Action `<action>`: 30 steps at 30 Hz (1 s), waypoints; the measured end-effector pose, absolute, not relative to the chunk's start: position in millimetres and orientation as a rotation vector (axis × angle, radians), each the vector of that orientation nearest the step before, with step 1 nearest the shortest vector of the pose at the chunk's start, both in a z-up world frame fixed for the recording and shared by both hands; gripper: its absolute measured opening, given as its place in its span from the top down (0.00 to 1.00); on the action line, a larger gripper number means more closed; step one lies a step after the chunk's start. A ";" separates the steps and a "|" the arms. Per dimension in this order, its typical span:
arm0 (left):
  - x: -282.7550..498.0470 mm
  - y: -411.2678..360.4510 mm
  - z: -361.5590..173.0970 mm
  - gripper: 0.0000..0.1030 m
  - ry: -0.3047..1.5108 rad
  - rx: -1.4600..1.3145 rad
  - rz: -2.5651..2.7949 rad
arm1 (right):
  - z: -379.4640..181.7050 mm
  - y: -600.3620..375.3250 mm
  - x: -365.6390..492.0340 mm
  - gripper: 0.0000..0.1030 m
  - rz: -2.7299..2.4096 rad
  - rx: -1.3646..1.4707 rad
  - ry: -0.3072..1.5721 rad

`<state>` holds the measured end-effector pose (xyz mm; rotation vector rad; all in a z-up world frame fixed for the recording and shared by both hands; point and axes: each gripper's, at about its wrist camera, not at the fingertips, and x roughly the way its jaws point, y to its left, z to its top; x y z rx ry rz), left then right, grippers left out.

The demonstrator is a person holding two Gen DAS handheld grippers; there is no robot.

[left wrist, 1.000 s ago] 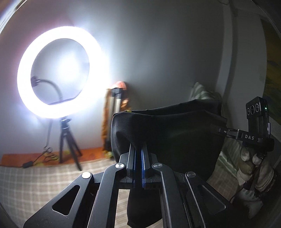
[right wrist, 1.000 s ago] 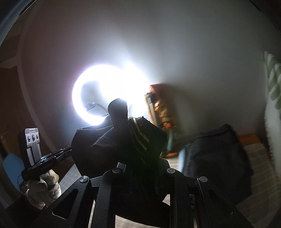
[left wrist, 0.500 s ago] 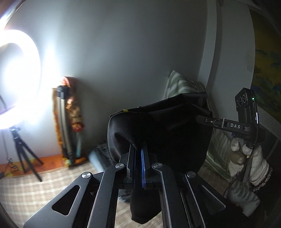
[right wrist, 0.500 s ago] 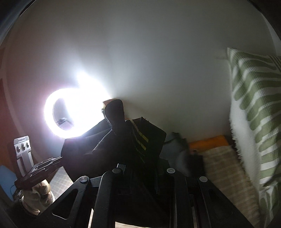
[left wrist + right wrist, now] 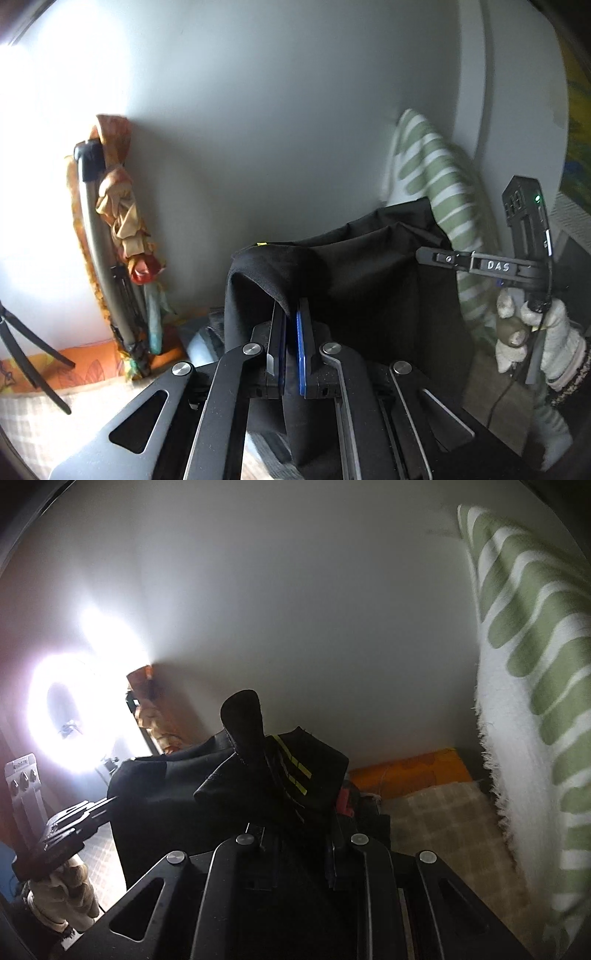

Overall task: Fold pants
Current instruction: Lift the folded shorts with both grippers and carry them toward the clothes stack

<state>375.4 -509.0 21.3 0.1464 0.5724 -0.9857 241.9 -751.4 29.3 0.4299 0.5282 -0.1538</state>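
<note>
The space ahead is closed off by the grey wall (image 5: 280, 140). Against its left part a folded metal frame (image 5: 99, 258) draped in orange cloth is leaned, with tripod legs (image 5: 33, 354) further left. The right side is blocked by a green striped pillow (image 5: 535, 686). Open checked bedding (image 5: 436, 823) is left along the pillow's foot. Between the grippers the gap is filled by hanging black pants (image 5: 369, 273).

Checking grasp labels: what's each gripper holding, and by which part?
Both hold the black pants: left gripper pinches a top-edge fold; right gripper clamps the bunched end with yellow stripes.
</note>
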 end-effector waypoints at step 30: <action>307.9 -597.9 144.3 0.97 0.510 0.075 -1.374 | 101.0 -797.5 120.3 0.85 -0.245 0.489 0.335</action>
